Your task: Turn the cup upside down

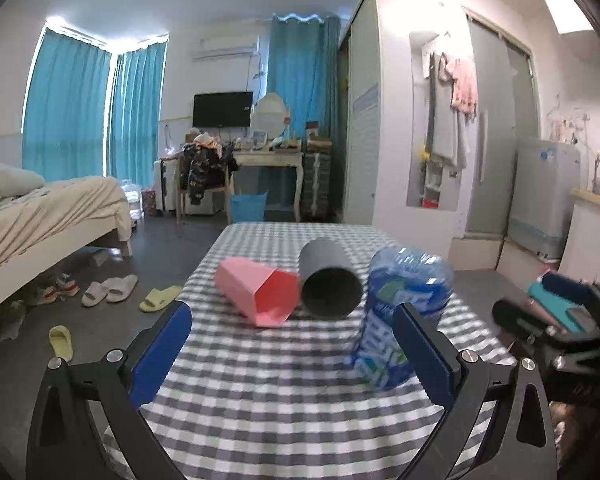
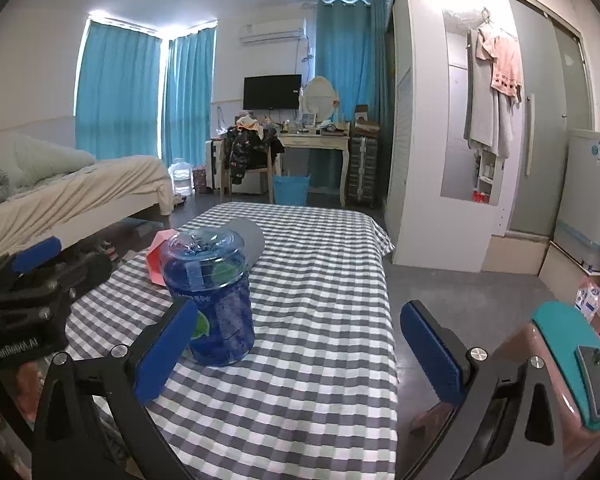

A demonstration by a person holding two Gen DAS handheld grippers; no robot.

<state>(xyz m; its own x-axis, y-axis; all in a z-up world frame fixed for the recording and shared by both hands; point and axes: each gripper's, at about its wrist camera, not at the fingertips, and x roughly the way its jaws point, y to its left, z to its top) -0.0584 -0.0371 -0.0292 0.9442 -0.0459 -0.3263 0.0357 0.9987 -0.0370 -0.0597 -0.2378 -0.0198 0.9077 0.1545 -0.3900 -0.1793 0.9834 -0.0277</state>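
Blue plastic cup (image 2: 212, 300) stands inverted on gingham-covered table (image 2: 320, 320), beside toppled pink cup (image 1: 256, 290) and grey cup (image 1: 328, 280). Left gripper (image 1: 296, 354) and right gripper (image 2: 300, 356) both spread wide, empty.

Readable text | "GenRobot.AI" in white letters on the black body of the left claw (image 2: 24, 300) | blue bottle (image 1: 400, 320) label print too blurred to read

— Left gripper (image 1: 292, 344)? 
— Jaws spread wide, blue pads (image 1: 162, 354) level, holding nothing.
— Right gripper (image 2: 296, 350)? 
— Likewise agape, empty, held low alongside its partner.
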